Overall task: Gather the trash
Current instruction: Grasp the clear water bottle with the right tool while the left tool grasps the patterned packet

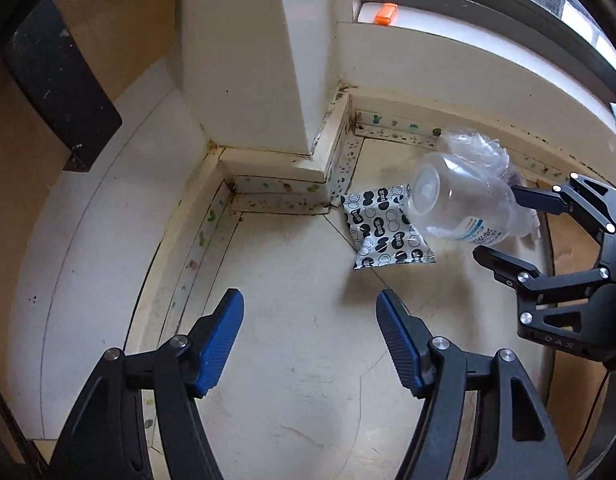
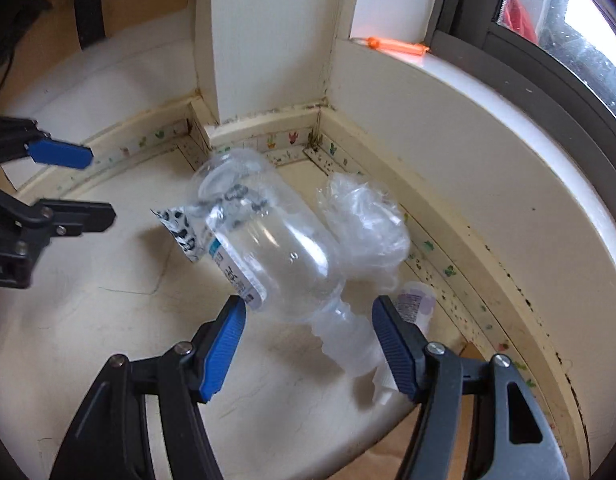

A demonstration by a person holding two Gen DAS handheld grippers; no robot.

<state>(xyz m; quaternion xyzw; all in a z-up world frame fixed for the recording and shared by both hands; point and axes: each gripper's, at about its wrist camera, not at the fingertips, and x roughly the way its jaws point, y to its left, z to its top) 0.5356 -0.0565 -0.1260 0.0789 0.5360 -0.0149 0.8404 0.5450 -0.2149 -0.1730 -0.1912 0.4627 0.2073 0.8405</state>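
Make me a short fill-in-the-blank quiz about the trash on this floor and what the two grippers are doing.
1. The left gripper has ____ between its fingers.
2. The clear bottle lies partly over a black-and-white ____.
3. On the sill sits a small ____-coloured object.
4. The right gripper has the bottle's ____ end between its fingers.

Missing words: nothing; wrapper; orange; neck

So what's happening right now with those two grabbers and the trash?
Left gripper open, empty. Right gripper open around clear bottle, no squeeze seen. Patterned wrapper and crumpled plastic beside it. Nothing blocking.
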